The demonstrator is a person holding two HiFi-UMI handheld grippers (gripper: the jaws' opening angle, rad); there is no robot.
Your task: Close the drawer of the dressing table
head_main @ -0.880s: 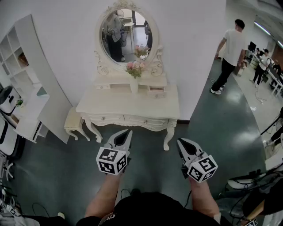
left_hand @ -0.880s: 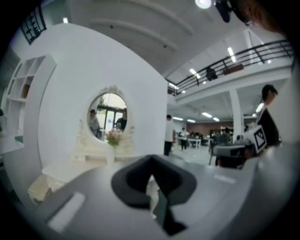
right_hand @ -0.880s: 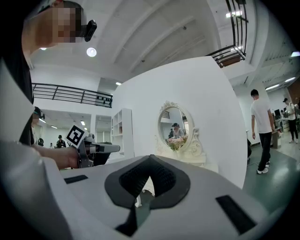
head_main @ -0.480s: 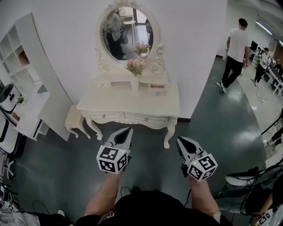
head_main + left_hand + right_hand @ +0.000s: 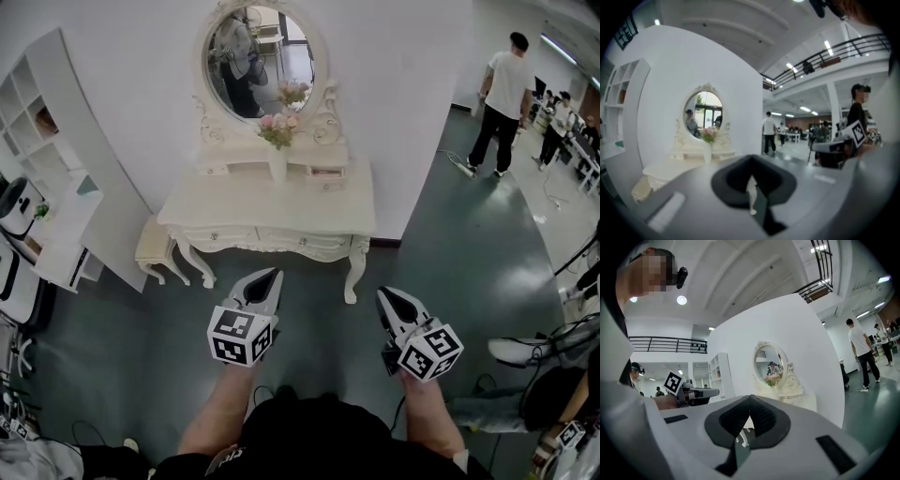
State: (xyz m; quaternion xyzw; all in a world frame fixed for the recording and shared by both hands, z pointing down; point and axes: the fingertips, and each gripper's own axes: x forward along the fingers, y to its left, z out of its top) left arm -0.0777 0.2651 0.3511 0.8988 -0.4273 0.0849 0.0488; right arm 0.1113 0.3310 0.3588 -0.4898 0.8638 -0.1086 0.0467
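Observation:
The white dressing table (image 5: 267, 211) stands against the wall ahead, with an oval mirror (image 5: 260, 61) and a vase of pink flowers (image 5: 277, 141) on it. Its small upper right drawer (image 5: 325, 172) seems to stick out a little; the long front drawers (image 5: 262, 241) look flush. My left gripper (image 5: 272, 274) and right gripper (image 5: 382, 294) hover side by side over the floor, well short of the table, both shut and empty. The table (image 5: 684, 161) shows beyond the left gripper (image 5: 751, 179). In the right gripper view it (image 5: 787, 390) lies past the right gripper (image 5: 749, 417).
A small white stool (image 5: 155, 251) sits left of the table, beside a white shelf unit (image 5: 56, 178). People (image 5: 499, 94) stand on the grey floor at the right. Cables and bags (image 5: 544, 375) lie near my right side.
The head view has shifted, so the table sits slightly higher and further left. The person at the right has walked further away. Both grippers stay shut in the same places.

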